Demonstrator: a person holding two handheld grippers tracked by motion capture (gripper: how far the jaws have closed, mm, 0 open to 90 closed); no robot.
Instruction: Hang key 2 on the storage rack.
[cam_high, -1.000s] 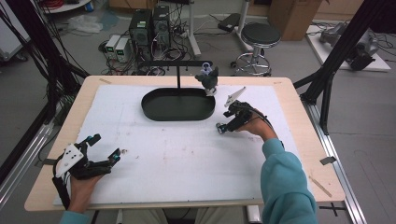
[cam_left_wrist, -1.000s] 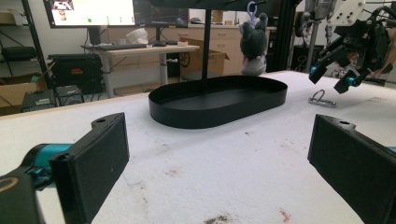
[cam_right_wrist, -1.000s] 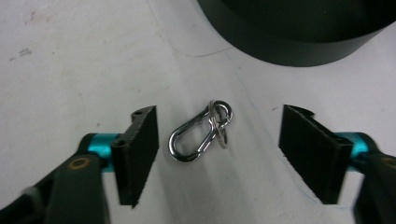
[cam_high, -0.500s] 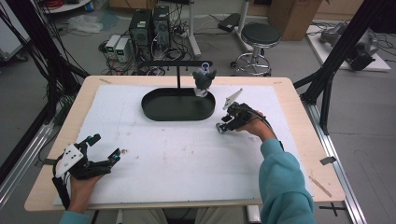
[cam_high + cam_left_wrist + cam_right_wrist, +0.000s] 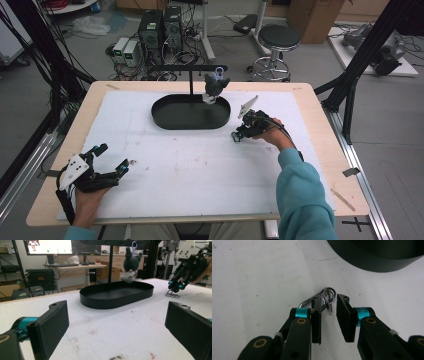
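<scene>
We have the right gripper (image 5: 240, 133) tipped down onto the white mat (image 5: 200, 170), just right of the black tray (image 5: 167, 119). In the right gripper view a silver clip (image 5: 312, 301) with split rings (image 5: 329, 298) lies on the mat between the two black jaws. The jaws have just been closing, and they now stand narrow around the metal. The left pad (image 5: 316, 315) sits against the clip's body, or very nearly so; the rings poke out just past the jaw tips. A gap remains between the rings and the right pad (image 5: 345, 317), so we read the jaws as not yet clamped on the clip. The clip's curved end runs out to the left of the left pad, flat on the mat. The tray's dark wall (image 5: 374, 260) is near, up and to the right in that view.

From the left gripper view we see the same clip (image 5: 172, 294) as a small bright piece on the mat, right under the right gripper's (image 5: 176, 287) teal-tipped jaws.

Our left gripper (image 5: 122, 167) rests near the mat's front left corner, well apart from the clip. Its jaws are spread wide, with nothing between them.

A grey plush toy (image 5: 215, 85) hangs from the black stand (image 5: 191, 75) over the tray's right end.
</scene>
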